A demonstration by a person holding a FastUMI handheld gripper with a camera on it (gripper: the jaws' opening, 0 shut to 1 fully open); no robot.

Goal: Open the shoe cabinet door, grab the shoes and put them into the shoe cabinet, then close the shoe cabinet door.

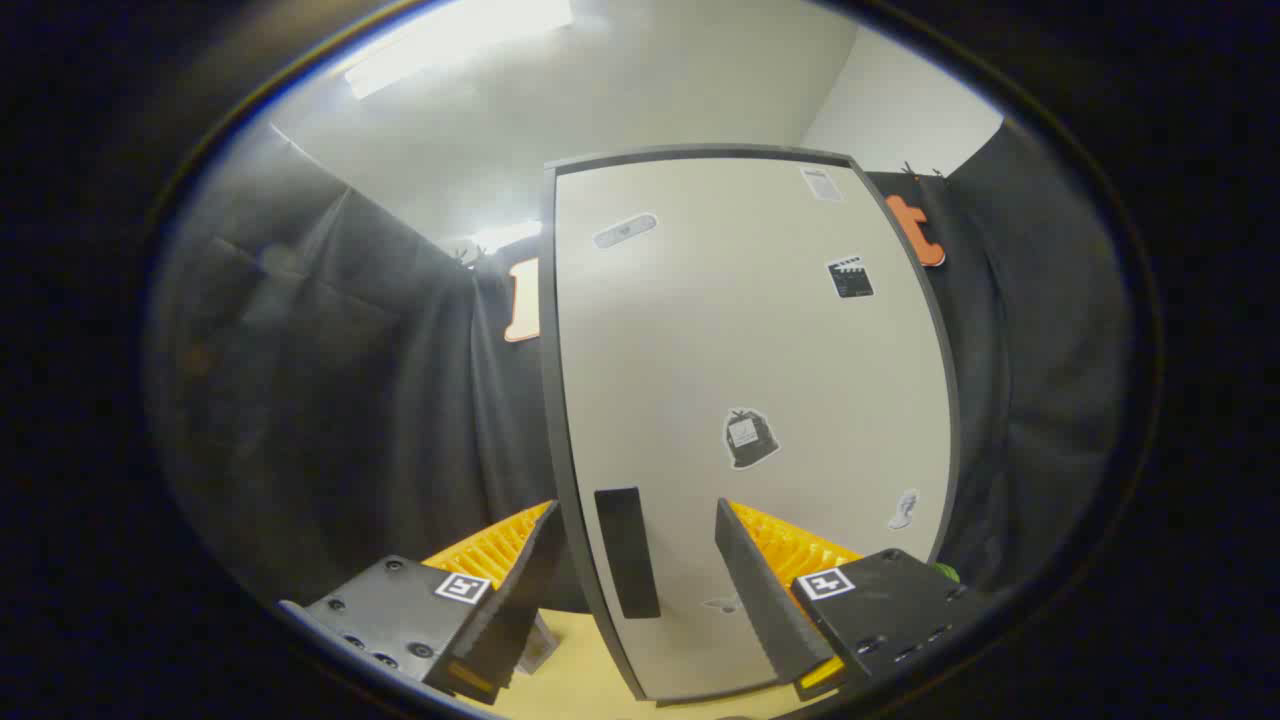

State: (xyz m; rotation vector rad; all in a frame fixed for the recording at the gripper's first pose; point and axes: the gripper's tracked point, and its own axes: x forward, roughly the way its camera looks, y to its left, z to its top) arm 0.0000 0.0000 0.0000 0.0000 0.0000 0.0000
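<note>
The claw (636, 560) is spread wide and grips nothing. Its two fingers stand apart on either side of the near left edge of the shoe cabinet door (760, 350), one finger left of that edge and the other over the door's pale face.

The door rises just ahead of the fingers as a tall, cream-coloured panel with a dark rim, and it blocks whatever lies behind it. Whether it is fully closed or slightly ajar cannot be told from this angle.

A dark vertical handle (626, 552) sits low on the door, close to its left edge, in the gap between the two fingers. It is nearer the left finger, and neither finger touches it.

Several stickers dot the door. A dark one (749, 439) is near the middle. A small black clapperboard sticker (850, 277) is higher, towards the right. A pale oblong one (625, 230) is near the upper left corner. A small paper label (822, 184) is close to the top right.

Black cloth (400, 400) hangs as the booth's wall on both sides of the cabinet. Above is a pale ceiling with a bright strip light (455, 45). A light yellowish floor (590, 680) shows below the door, between the fingers.
</note>
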